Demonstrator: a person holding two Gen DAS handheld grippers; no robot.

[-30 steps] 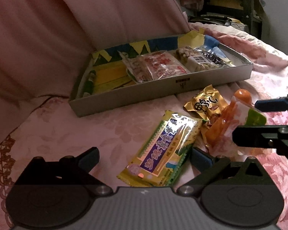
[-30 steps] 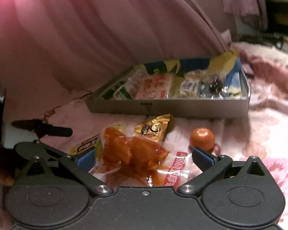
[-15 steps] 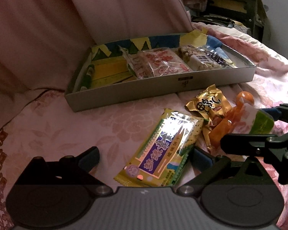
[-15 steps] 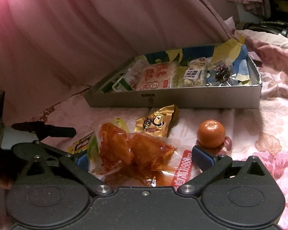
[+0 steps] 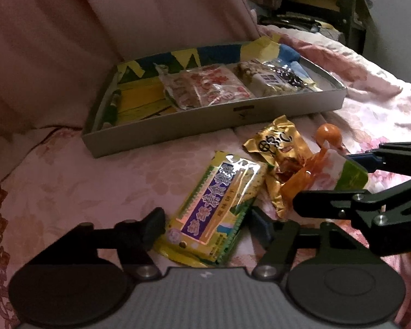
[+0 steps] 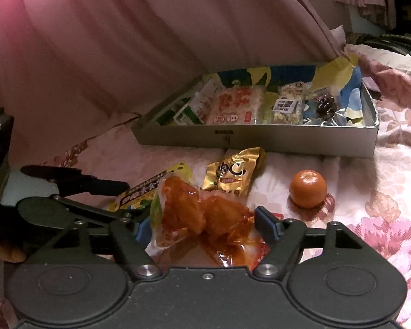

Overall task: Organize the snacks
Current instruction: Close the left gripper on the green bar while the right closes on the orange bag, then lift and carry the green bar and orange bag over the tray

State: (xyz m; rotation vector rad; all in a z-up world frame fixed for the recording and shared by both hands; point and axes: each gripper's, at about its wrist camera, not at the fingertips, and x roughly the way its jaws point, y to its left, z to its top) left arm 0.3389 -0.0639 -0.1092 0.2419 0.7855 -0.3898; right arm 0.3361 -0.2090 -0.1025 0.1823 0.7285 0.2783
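A yellow-green cracker packet lies on the pink bedspread between the fingers of my left gripper, which is closing around it; the fingers stand close to its edges. A clear pouch of orange-red food lies between the open fingers of my right gripper; it also shows in the left wrist view. A gold snack packet and a small orange lie beside them. The grey snack box behind holds several packets.
Pink curtain fabric hangs behind the box. The right gripper's arm crosses the right of the left wrist view. The left gripper's finger shows at the left of the right wrist view. Dark furniture stands at the far right.
My left gripper's fingers have narrowed around the cracker packet. Both grippers have moved forward and lower over their packets.
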